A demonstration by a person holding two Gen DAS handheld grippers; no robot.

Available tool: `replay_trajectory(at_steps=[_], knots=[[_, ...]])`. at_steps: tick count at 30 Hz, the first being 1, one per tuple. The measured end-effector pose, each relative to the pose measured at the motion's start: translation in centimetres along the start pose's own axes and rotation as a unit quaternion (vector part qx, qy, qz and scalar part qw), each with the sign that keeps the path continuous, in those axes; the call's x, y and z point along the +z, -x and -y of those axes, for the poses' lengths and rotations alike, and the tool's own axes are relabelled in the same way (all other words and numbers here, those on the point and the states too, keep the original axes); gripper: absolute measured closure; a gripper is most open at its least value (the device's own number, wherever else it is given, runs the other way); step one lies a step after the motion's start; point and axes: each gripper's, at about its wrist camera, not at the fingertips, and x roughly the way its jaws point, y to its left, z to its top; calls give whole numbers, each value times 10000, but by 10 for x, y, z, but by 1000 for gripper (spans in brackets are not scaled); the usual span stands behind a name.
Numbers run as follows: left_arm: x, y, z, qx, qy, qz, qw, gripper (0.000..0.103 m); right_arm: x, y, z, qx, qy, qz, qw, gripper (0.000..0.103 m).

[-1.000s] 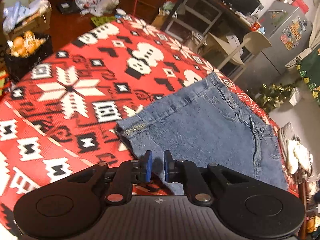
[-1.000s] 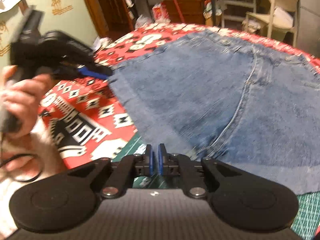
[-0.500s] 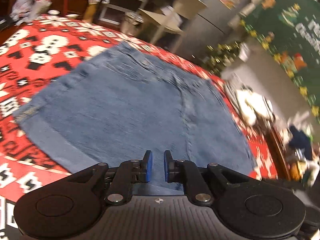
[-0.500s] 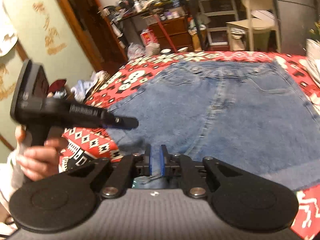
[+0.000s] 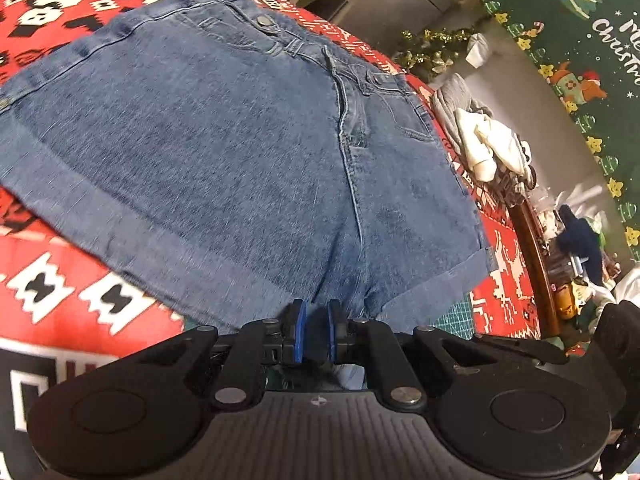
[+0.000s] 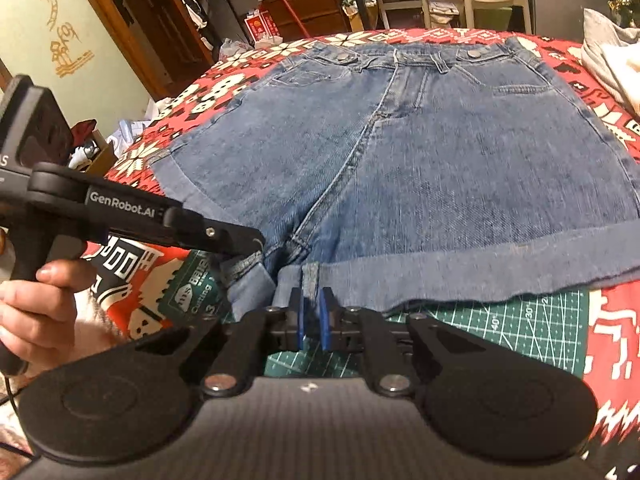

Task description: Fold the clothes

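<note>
Blue denim shorts (image 5: 240,140) lie flat on the table, waistband far, cuffed leg hems near. My left gripper (image 5: 315,330) sits at the crotch end of the near hem, its blue pads a narrow slit apart, and I see no cloth between them. In the right wrist view the left gripper (image 6: 252,240) comes in from the left in a person's hand (image 6: 36,312). Its tip touches the curled inner corner of the shorts' (image 6: 440,160) left leg hem. My right gripper (image 6: 313,318) is shut just short of the right leg's inner hem seam, with nothing between its pads.
A red patterned cloth (image 5: 60,280) covers the table. A green cutting mat (image 6: 500,320) shows under the near hem. A pile of grey and white clothes (image 5: 480,140) lies past the shorts' right side. Chairs and shelves (image 6: 460,0) stand beyond the table.
My left gripper swung from the left leg's outer side across to the crotch hem and dipped onto it. The right gripper shifted to face the near hem squarely. Neither gripper's jaws visibly changed.
</note>
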Motion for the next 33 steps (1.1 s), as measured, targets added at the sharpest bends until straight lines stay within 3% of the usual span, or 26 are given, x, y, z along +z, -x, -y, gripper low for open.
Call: replay_trajectory(at_steps=[6,12,15,19,22,26,29,31,33], knots=[[-3,10,4,208,-137,111,9996,93,16,17,1,-169,-19,429,9989,92],[7,16,9,511,-273,459,9973,90,23,3,13,-882,7,410,9953,92],[10,7,6,787,-302,477,9953,88,16,-6,20,-889,-27,260,9957,92],[8,8,2,811,-303,519,9949,88,7,-1,17,-961,91,386,9946,89],[8,16,8,913,-421,687,9926,78,8,7,16,-977,51,488,9940,77],[21,28,22,1272,-651,1066,9840,50,19,23,22,-1188,94,733,9902,69],[42,26,24,1467,-754,1163,9794,48,30,33,32,-1457,74,887,9853,44],[55,21,22,1689,-692,1193,9759,43,36,39,43,-1624,90,973,9819,21],[65,14,19,1920,-723,1267,9705,35,42,41,53,-1775,192,1108,9777,12]])
